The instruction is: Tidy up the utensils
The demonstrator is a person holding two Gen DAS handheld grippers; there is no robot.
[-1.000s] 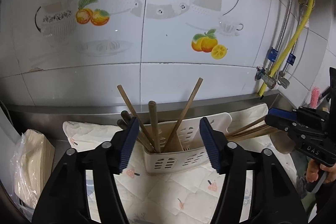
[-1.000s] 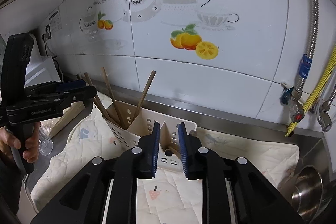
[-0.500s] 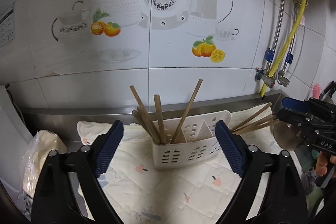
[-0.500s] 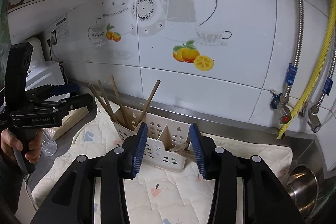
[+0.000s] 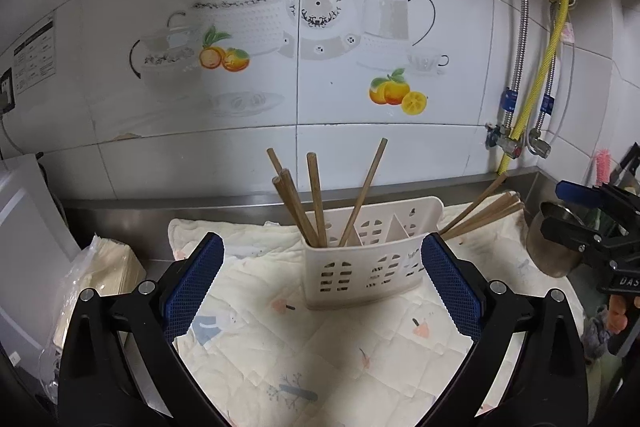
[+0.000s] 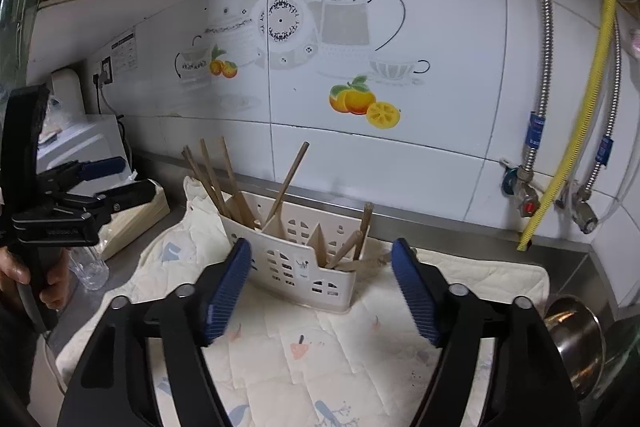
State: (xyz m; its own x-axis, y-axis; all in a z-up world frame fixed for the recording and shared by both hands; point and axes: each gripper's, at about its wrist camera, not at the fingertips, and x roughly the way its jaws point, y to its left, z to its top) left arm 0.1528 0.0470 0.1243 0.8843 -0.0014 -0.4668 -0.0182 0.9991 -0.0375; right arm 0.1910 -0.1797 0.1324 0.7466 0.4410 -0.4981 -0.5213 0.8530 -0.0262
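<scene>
A white slotted utensil caddy (image 5: pixel 368 259) stands on a quilted mat; it also shows in the right wrist view (image 6: pixel 296 259). Several wooden chopsticks (image 5: pixel 316 199) stand in its left compartment, and more chopsticks (image 6: pixel 352 243) lean out of its right end. My left gripper (image 5: pixel 320 287) is open and empty, back from the caddy. My right gripper (image 6: pixel 320 287) is open and empty, also back from the caddy.
The quilted mat (image 5: pixel 340 347) covers a steel counter below a tiled wall. A bag of paper (image 5: pixel 100 279) lies at the left. A steel pot (image 6: pixel 576 339) sits at the right, under hoses and valves (image 6: pixel 532 195). A white appliance (image 6: pixel 84 143) stands far left.
Both grippers have pulled back from the caddy and opened wider. The right gripper went from nearly shut around chopsticks to wide open; those chopsticks now rest in the caddy's right end.
</scene>
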